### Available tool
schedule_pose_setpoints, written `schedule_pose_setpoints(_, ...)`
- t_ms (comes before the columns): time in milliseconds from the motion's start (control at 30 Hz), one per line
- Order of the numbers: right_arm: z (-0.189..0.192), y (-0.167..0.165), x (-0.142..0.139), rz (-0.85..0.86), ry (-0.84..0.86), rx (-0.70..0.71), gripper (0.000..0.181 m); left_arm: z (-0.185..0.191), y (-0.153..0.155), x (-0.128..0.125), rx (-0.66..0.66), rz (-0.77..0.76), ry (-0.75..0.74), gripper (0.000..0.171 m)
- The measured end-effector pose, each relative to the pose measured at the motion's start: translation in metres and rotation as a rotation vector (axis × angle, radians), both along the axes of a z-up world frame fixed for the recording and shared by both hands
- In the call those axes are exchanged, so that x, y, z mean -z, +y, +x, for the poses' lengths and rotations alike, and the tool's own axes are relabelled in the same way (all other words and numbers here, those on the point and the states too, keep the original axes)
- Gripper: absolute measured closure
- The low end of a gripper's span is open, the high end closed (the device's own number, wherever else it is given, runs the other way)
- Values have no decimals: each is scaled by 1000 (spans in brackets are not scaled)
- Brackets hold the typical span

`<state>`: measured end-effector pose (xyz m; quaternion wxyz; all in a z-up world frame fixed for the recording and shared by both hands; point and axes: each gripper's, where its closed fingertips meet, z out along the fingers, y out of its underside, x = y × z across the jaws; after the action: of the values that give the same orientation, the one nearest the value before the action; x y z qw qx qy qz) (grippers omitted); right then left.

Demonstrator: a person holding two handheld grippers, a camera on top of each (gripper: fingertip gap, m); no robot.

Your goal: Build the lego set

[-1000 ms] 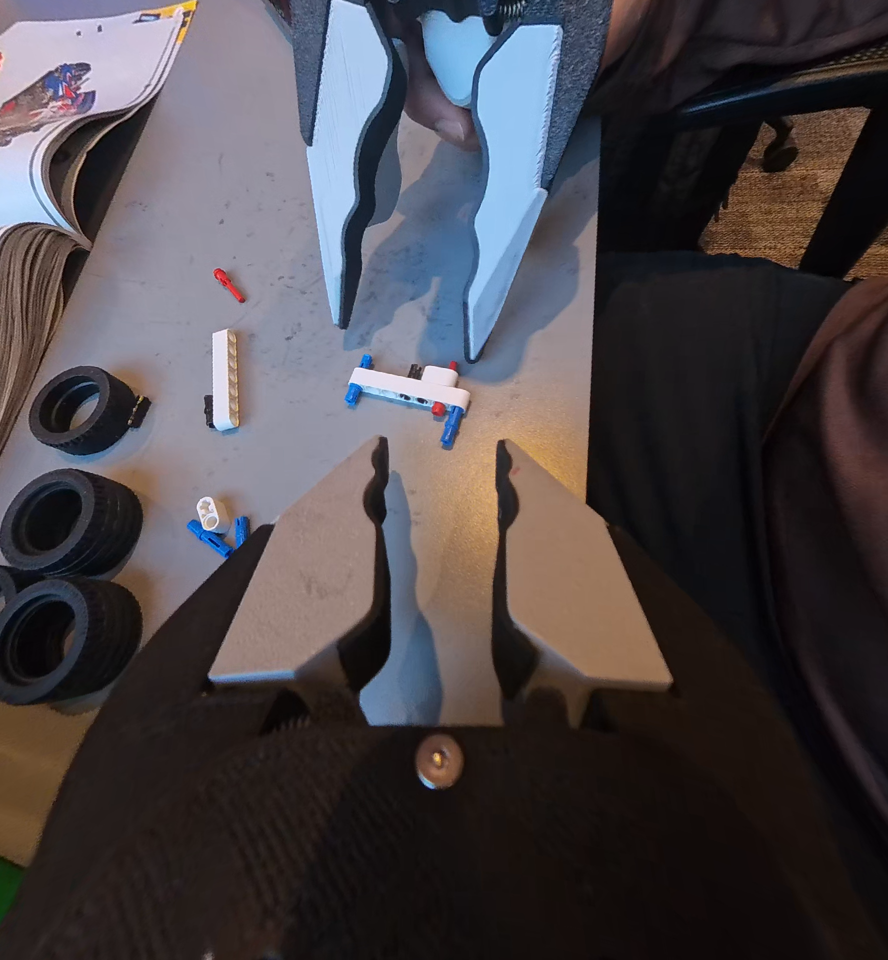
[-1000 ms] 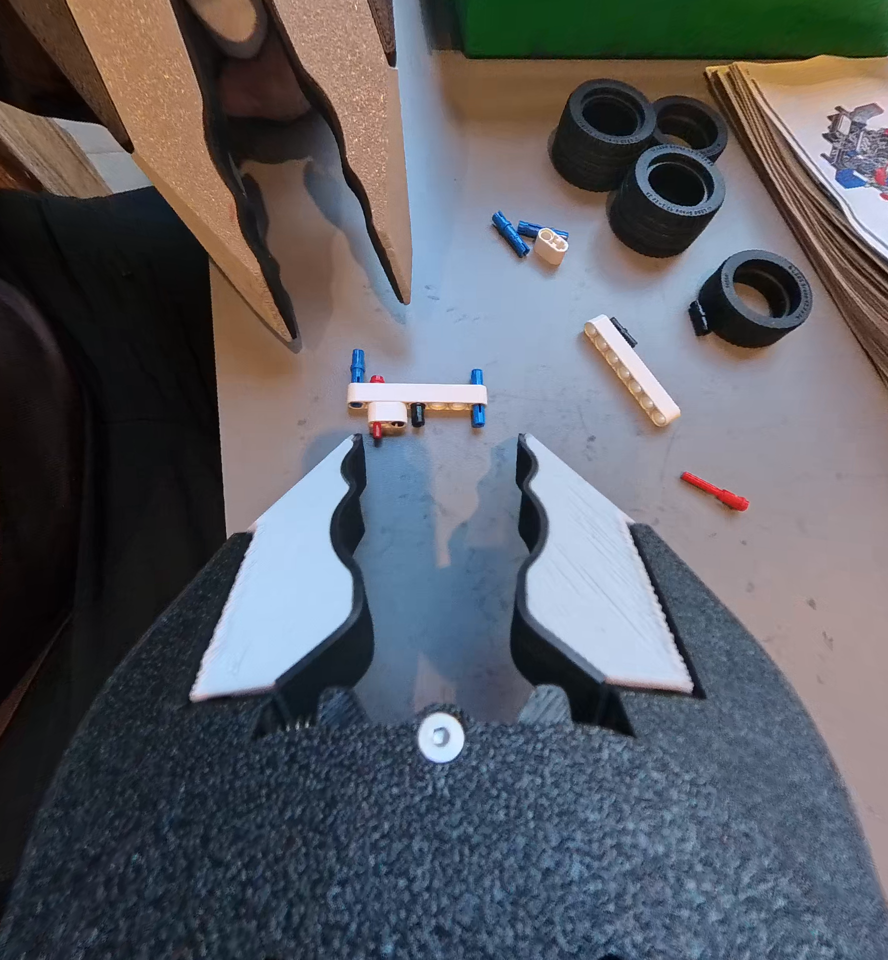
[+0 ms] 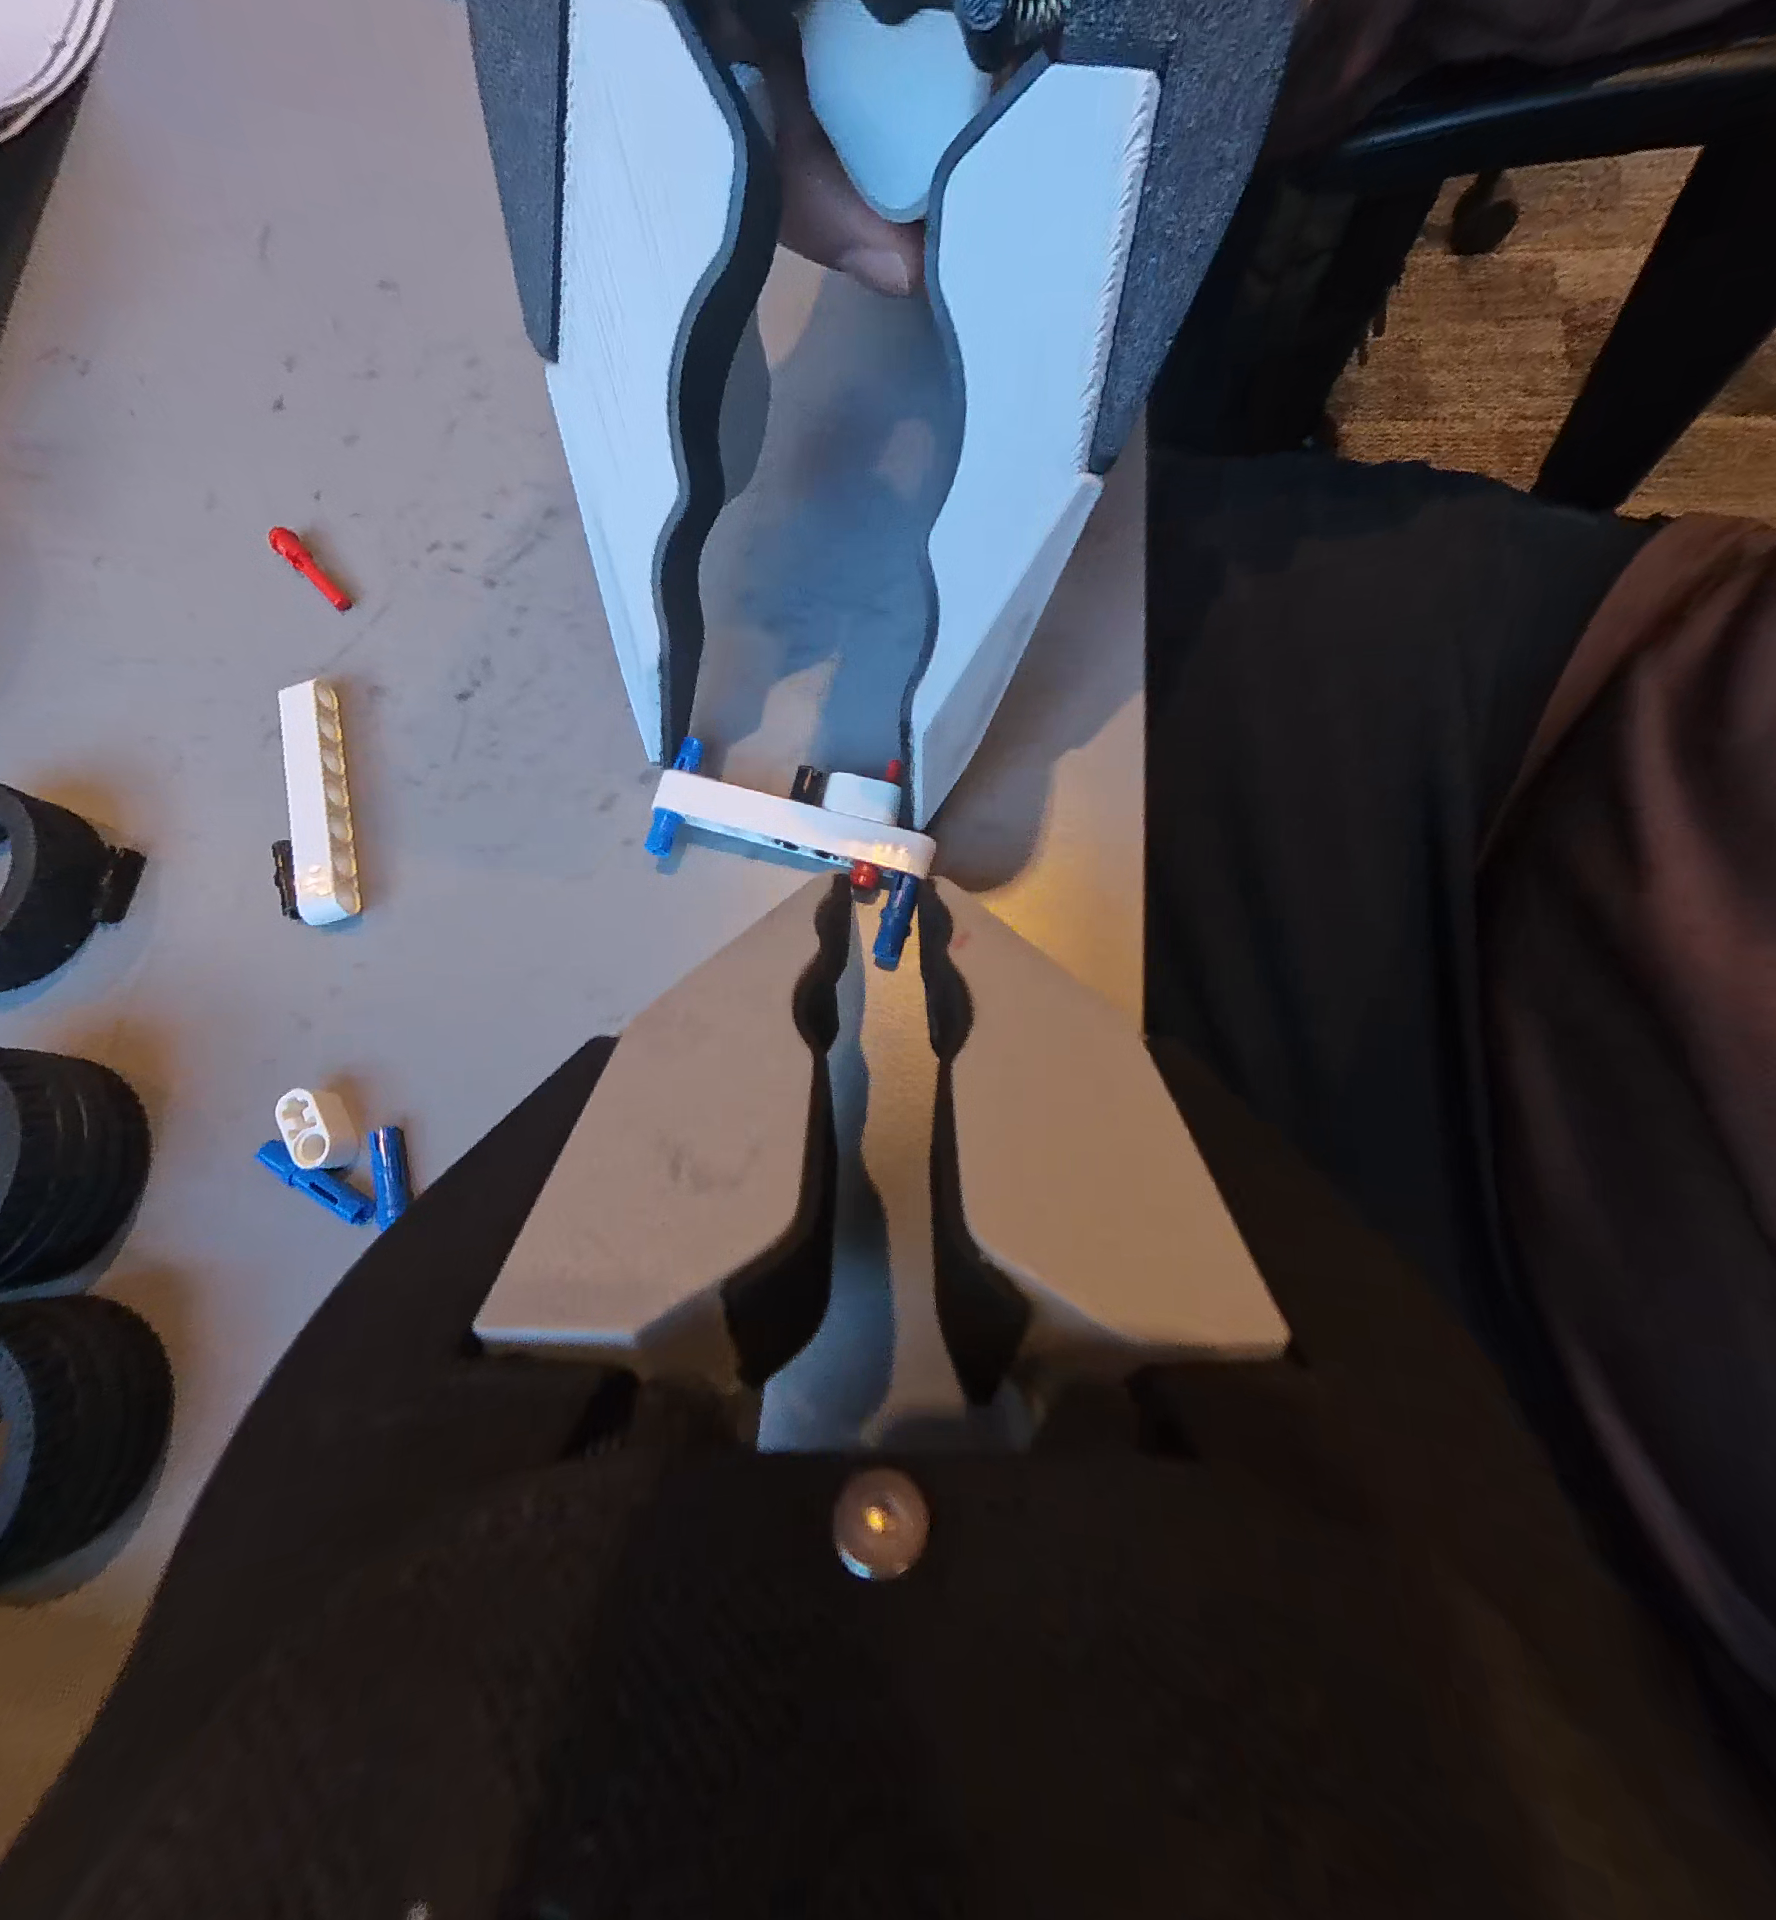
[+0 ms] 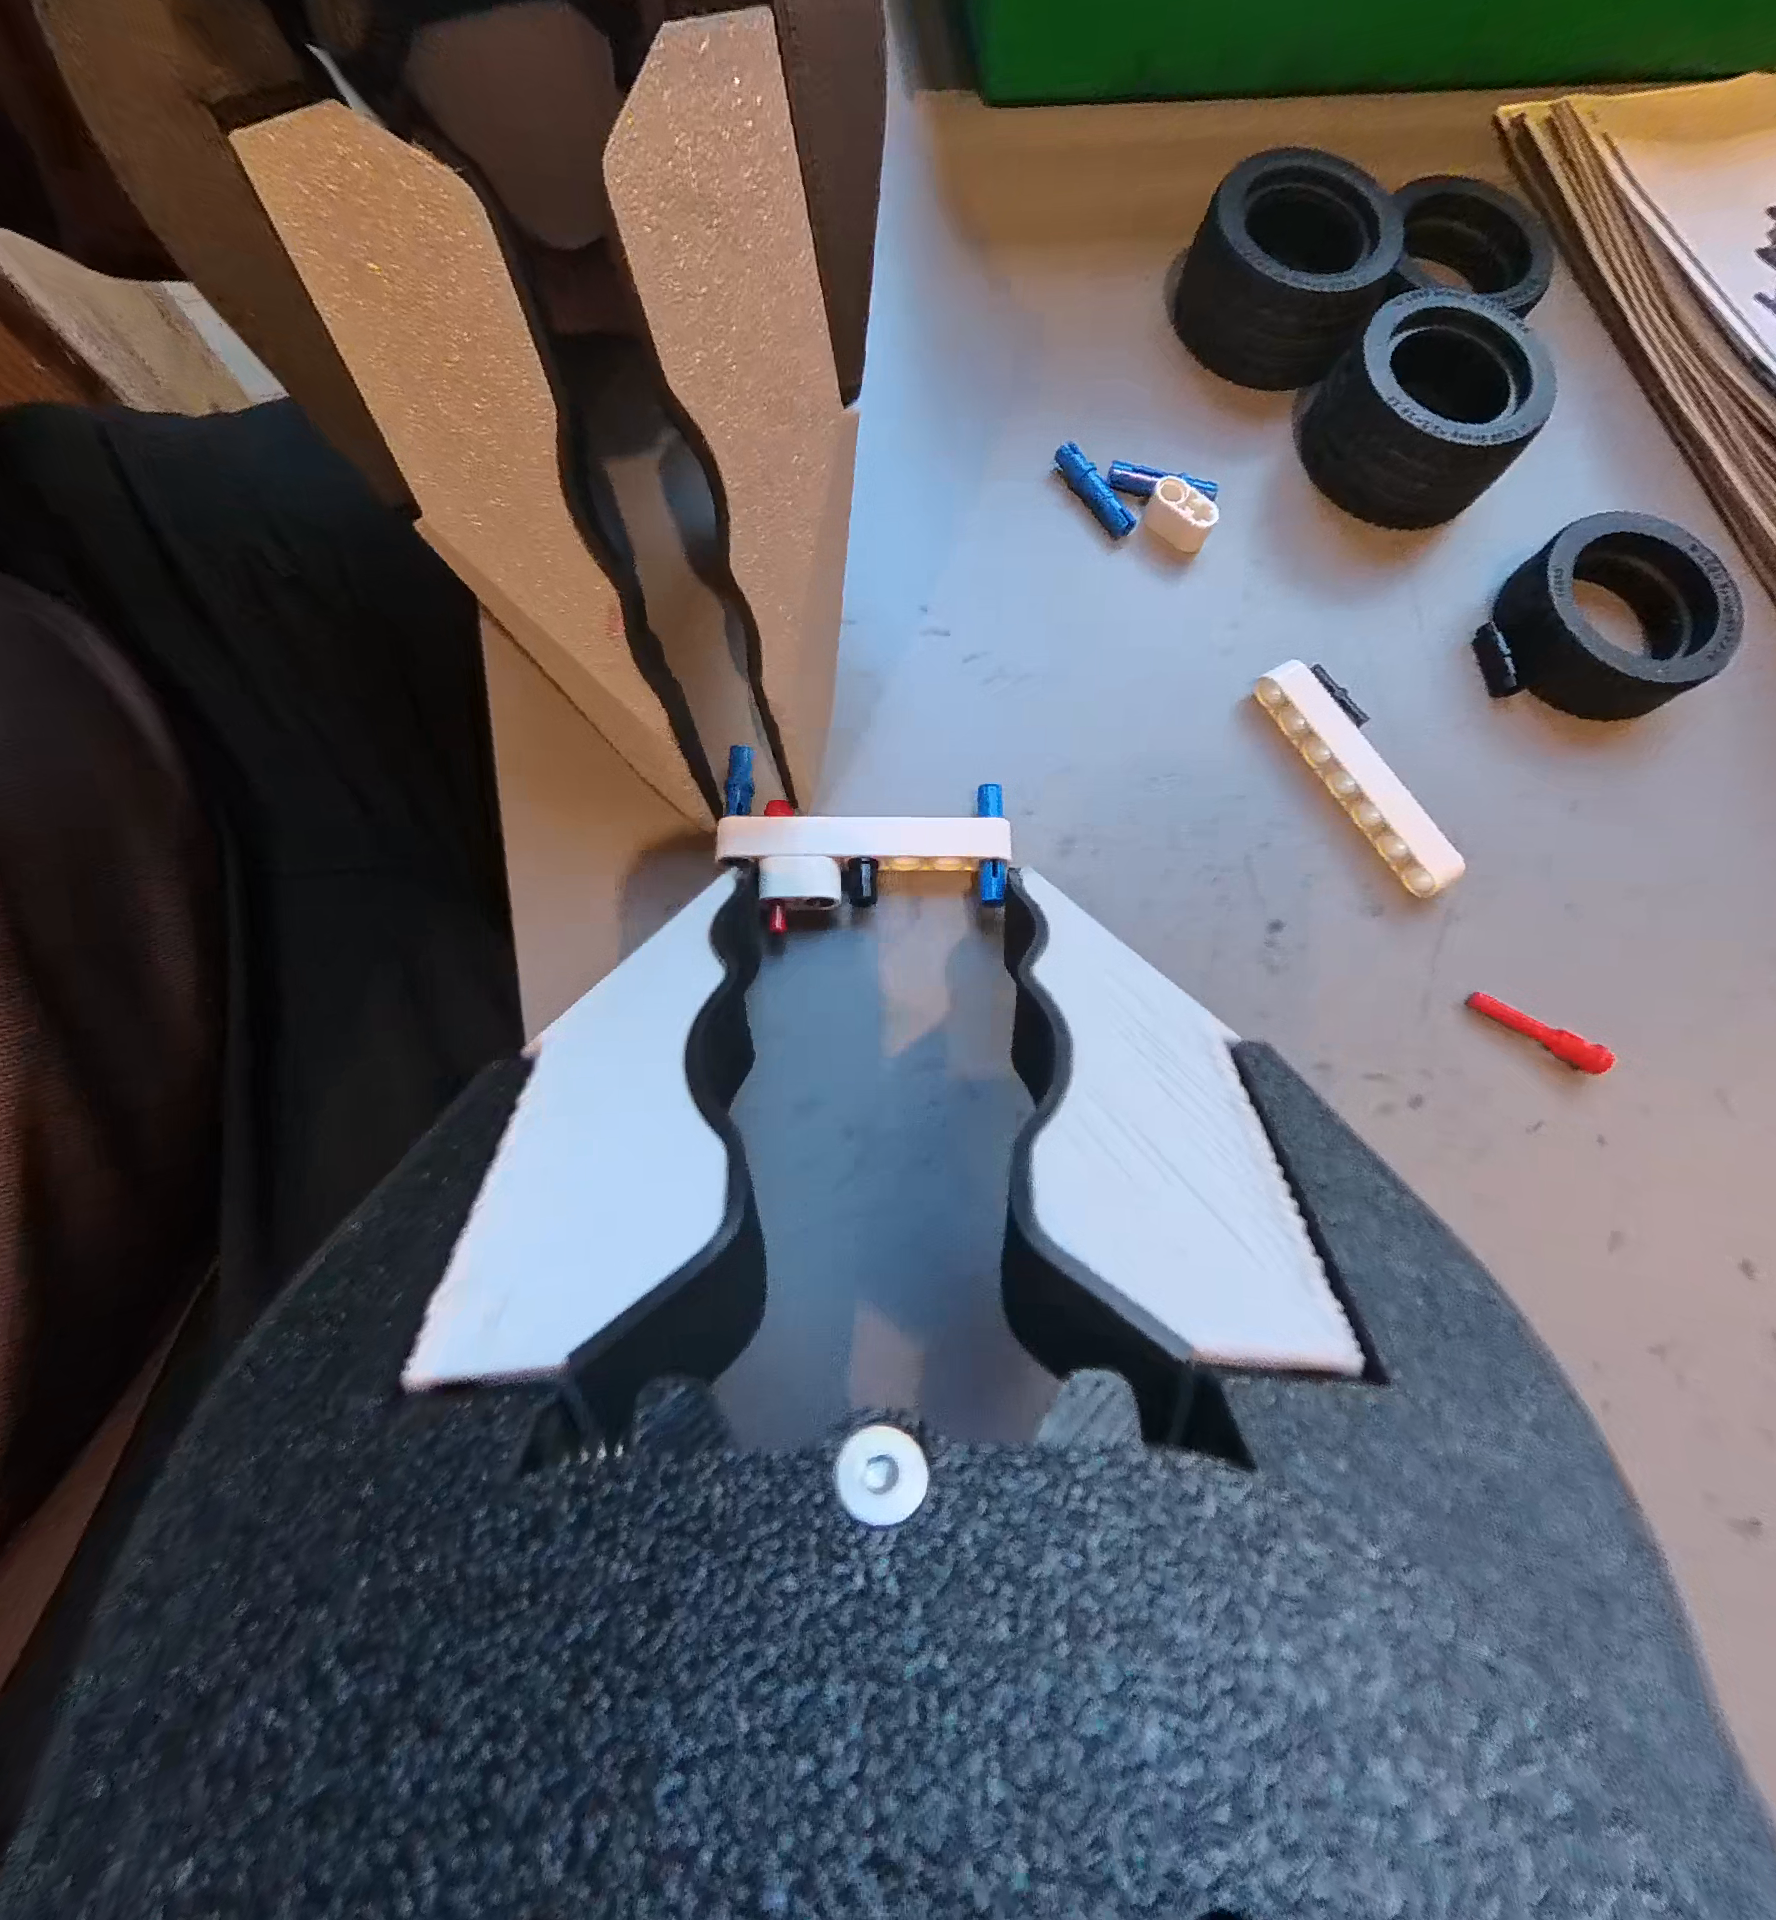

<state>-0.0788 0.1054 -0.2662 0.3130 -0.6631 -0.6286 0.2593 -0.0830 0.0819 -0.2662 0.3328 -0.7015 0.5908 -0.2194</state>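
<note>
A white beam assembly (image 3: pixel 759 816) with blue, red and black pins lies near the grey table's edge; it also shows in the right wrist view (image 4: pixel 894 834). My left gripper (image 3: pixel 879 902), with beige fingers, has closed down on the blue pin (image 3: pixel 894 914) and the red pin end at one end of the beam. It also shows in the right wrist view (image 4: pixel 749 805). My right gripper (image 4: pixel 873 883), with white fingers, is open. Its tips stand at the beam's two ends from the opposite side, as the left wrist view (image 3: pixel 799 777) also shows.
A loose white beam (image 4: pixel 1357 790), a red axle pin (image 4: pixel 1538 1034), a small white connector (image 4: pixel 1180 509) with blue pins and several black tyres (image 4: pixel 1424 405) lie on the table. An instruction booklet (image 4: pixel 1694 312) and a green box (image 4: pixel 1383 42) sit farther off. A person's lap borders the table edge (image 3: pixel 1144 727). My left and right fingertips are right by each other.
Both grippers have moved in to the assembly from opposite sides. The left gripper's fingers have narrowed around the pins at the beam's end. The right gripper has stayed open.
</note>
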Motion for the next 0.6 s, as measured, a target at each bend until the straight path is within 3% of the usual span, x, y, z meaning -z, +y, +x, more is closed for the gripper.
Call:
schedule_pose_setpoints(133,4,-2,-1,24,-2,33,134,1,-1,0,21,26,5,162)
schedule_pose_setpoints(267,20,6,0,12,-13,151,135,7,11,0,0,22,7,168)
schedule_pose_setpoints(467,66,41,-2,84,-67,383,136,36,49,0,-97,40,7,154)
schedule_pose_setpoints(600,89,61,-2,116,-93,498,136,43,59,-1,-118,74,13,150)
